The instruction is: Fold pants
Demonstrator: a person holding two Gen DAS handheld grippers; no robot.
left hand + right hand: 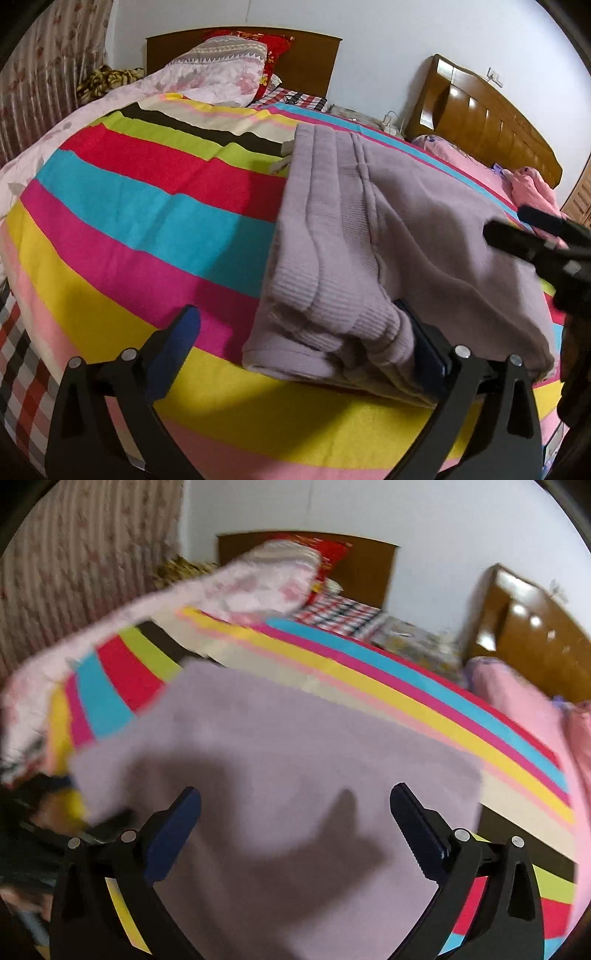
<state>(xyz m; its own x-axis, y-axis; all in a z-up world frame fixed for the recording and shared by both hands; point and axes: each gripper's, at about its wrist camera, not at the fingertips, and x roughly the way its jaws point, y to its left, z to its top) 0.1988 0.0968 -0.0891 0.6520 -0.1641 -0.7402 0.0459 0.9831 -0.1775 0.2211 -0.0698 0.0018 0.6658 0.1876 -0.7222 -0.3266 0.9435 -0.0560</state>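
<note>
Lilac pants lie folded in a thick stack on the striped bedspread, ribbed cuffs toward me. My left gripper stands open wide at the stack's near corner. Its right finger is tucked against the ribbed fold, while its left finger is over bare bedspread. My right gripper reaches in from the right edge above the pants. In the blurred right wrist view the right gripper is open, nothing between its fingers, with the smooth lilac pants spread below it.
A floral quilt and red pillow are piled at the bed's head by a dark headboard. A second wooden headboard and pink bedding lie to the right. A curtain hangs at the left.
</note>
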